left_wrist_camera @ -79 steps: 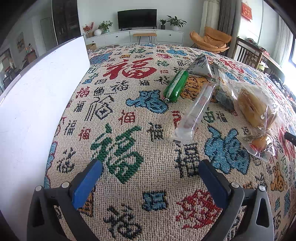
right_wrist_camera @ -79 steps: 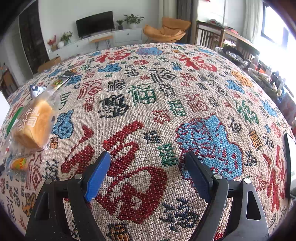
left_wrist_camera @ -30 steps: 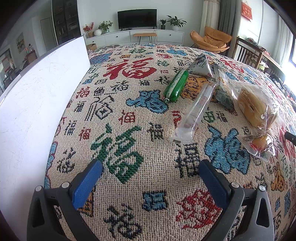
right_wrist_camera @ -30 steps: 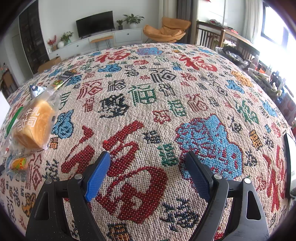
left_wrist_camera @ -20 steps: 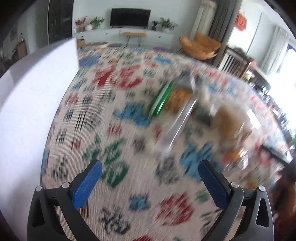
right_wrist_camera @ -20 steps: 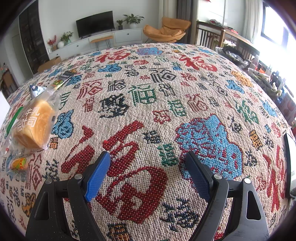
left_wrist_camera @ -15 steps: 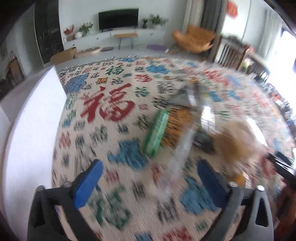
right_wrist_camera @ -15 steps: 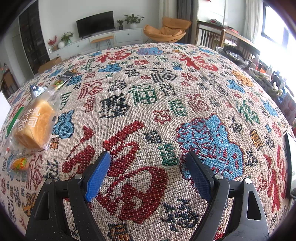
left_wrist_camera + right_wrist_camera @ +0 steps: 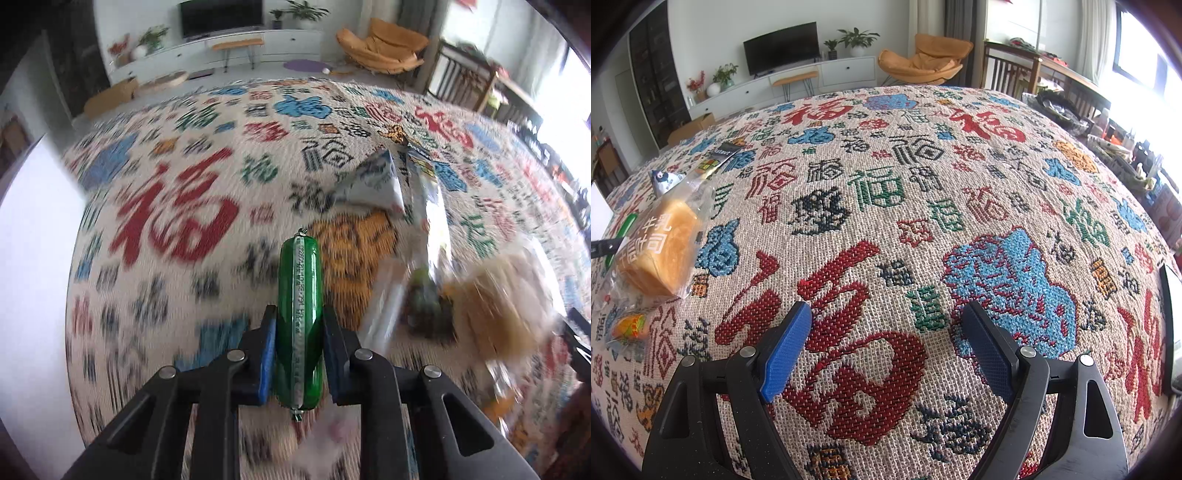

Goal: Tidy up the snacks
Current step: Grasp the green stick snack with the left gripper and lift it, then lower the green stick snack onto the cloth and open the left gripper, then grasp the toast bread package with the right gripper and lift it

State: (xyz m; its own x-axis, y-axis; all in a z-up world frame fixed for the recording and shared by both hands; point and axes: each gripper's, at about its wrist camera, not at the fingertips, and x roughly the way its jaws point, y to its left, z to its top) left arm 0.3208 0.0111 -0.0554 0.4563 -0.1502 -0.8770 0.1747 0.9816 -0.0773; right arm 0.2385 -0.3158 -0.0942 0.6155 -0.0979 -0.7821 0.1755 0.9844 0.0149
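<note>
Blue pads of the left claw (image 9: pixel 298 345) have just squeezed in on the green sausage stick (image 9: pixel 299 299), pinching it mid-length over the patterned tablecloth (image 9: pixel 177 206). So pick one looks underway, nothing sorted yet as far as I can tell. Right claw (image 9: pixel 886 345) hangs spread wide with nothing in it. Toward the table's right side wait the triangular silver packet (image 9: pixel 373 184), a clear tube-shaped wrapper (image 9: pixel 388 310) and the bagged bread (image 9: pixel 657 247), plus a small orange snack (image 9: pixel 629 325) beside it.
</note>
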